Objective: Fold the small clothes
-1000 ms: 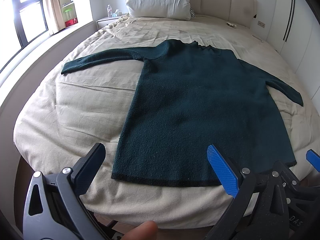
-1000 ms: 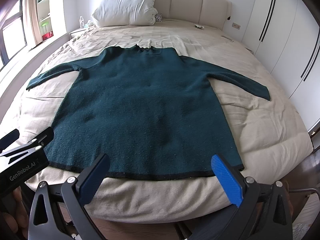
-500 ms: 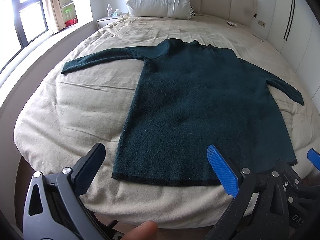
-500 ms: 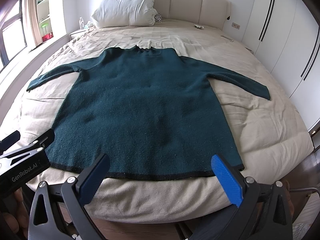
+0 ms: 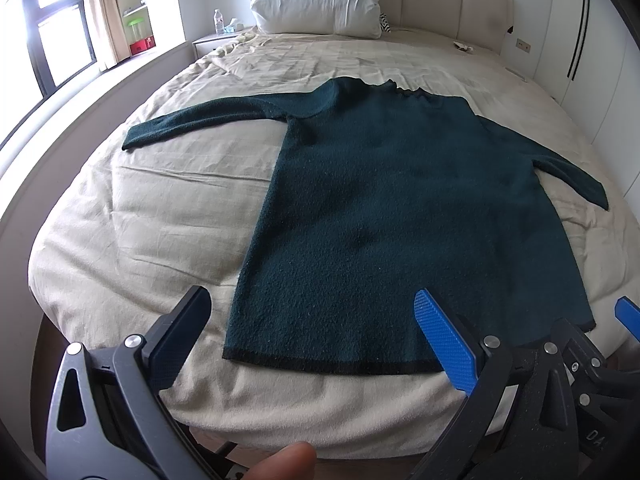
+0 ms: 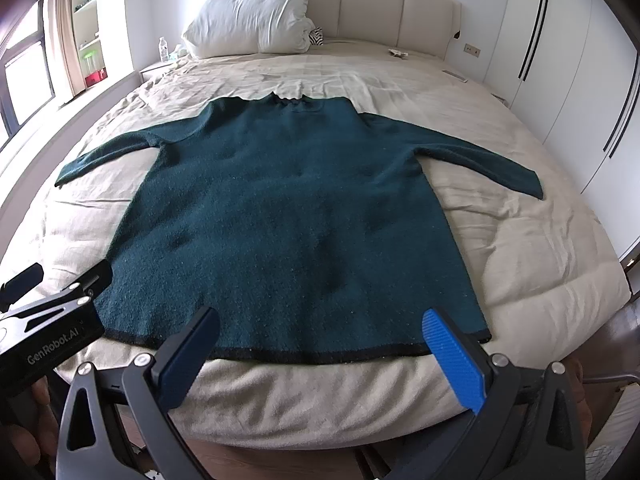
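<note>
While your left gripper (image 5: 312, 334) and right gripper (image 6: 320, 350) hang spread and empty, the sweater (image 6: 288, 216) lies ahead, hem nearest, collar farthest.

**Count of things on and around the bed**

One dark green sweater (image 6: 292, 220) with two sleeves. One bed (image 6: 520, 248). One white pillow (image 6: 248, 20). One water bottle (image 6: 163, 49) on one nightstand (image 5: 208, 42). Two grippers: left gripper (image 5: 312, 340), right gripper (image 6: 320, 352).
</note>
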`<state>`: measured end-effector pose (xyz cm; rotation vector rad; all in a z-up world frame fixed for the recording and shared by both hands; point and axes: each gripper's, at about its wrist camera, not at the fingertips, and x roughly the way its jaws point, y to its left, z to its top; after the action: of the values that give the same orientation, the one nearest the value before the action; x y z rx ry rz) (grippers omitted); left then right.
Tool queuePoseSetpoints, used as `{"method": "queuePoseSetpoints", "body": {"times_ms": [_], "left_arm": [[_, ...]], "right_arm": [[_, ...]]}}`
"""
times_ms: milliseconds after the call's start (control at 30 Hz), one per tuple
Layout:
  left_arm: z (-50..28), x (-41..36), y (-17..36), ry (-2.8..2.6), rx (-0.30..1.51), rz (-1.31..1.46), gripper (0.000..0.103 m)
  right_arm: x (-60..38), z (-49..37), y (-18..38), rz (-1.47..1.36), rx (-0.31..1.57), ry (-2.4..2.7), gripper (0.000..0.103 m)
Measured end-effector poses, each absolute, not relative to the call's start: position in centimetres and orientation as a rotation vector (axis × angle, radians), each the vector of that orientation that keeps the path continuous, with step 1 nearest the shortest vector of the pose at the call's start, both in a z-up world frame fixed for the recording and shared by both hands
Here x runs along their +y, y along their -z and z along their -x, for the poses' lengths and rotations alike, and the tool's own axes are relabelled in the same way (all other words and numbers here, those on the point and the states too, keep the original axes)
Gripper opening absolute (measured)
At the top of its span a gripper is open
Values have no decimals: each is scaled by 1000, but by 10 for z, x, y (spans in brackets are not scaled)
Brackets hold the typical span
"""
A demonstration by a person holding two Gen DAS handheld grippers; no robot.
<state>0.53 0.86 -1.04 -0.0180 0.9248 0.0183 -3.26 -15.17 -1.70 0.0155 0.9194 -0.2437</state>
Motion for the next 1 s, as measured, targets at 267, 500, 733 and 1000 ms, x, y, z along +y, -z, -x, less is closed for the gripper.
{"method": "queuePoseSetpoints", "body": {"times_ms": [267, 500, 733, 1000], "left_arm": [[-12, 7, 13, -19, 936, 17, 103], [-15, 7, 16, -17, 941, 24, 103], [-21, 13, 18, -18, 940, 35, 103], [-37, 23, 24, 28, 942, 90, 103]], "right_arm": [[-154, 34, 20, -17, 923, 243, 103], [-155, 30, 24, -25, 925, 240, 103], [-147, 26, 26, -27, 923, 236, 103], [-159, 21, 23, -60, 919, 223, 103]]}}
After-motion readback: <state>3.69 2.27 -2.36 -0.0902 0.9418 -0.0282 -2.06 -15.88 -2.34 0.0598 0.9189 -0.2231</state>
